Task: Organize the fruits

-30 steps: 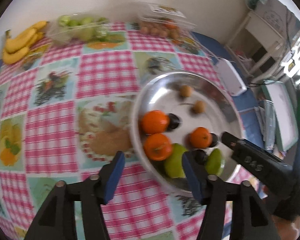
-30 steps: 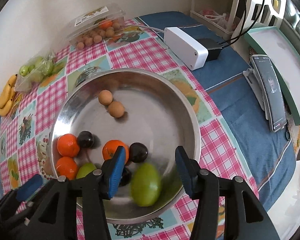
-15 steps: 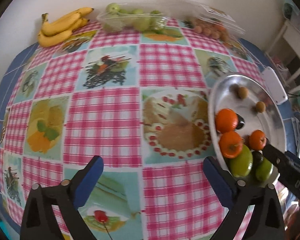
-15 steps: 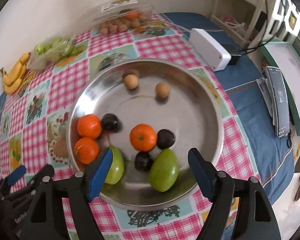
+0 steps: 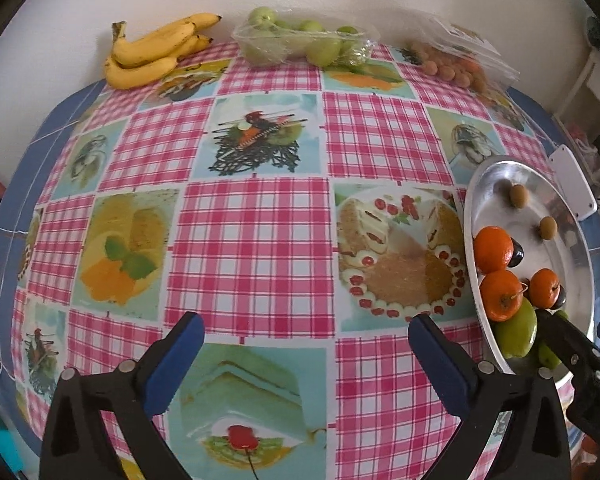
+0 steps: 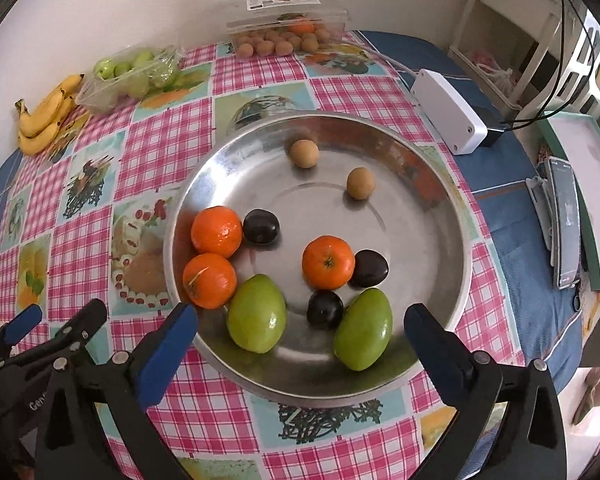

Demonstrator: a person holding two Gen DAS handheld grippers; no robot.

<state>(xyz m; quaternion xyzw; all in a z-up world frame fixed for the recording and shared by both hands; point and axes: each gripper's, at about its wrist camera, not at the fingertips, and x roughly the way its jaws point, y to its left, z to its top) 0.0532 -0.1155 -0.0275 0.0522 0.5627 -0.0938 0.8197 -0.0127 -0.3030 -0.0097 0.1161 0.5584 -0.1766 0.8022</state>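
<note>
writing: label on clear plastic clamshell upper centre, unreadable | steel bowl mid-frame, round, shiny: smooth oranges, green mangoes, dark plums | bananas upper left | left gripper spread wide, empty | right gripper jaws opening, nothing gripped

Left tool agape, right tool opening, empty.

Pink-checked tablecloth, silver bowl, orange tangerines, green mangoes, yellow bananas
</note>
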